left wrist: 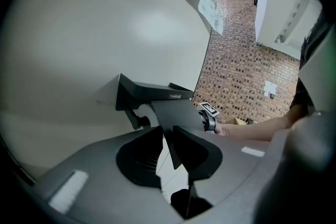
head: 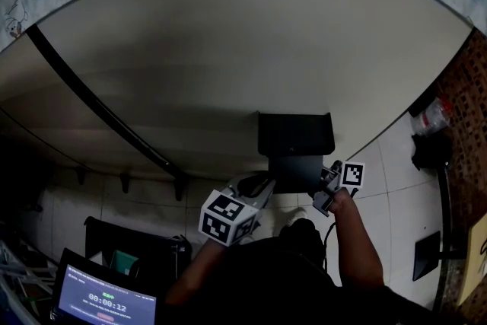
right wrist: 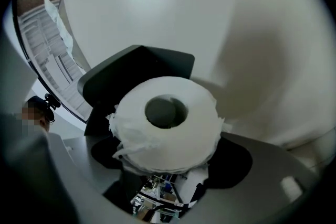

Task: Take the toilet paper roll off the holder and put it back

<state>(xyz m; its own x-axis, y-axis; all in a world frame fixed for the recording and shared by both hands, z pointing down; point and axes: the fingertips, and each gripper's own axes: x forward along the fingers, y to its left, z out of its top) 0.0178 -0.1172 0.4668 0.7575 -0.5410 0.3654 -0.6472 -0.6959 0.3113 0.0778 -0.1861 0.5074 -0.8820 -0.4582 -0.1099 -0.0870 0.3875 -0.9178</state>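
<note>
Roll [right wrist: 181,139] | gripped between right tongs [right wrist: 168,157], before holder [right wrist: 136,68] | left tongs [left wrist: 167,136] pinch flap [left wrist: 176,113]

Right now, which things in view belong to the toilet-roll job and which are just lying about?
Job: roll, held in right gripper; holder; its flap, pinched by left gripper.
Lying about: screen; bottle; black rail.
</note>
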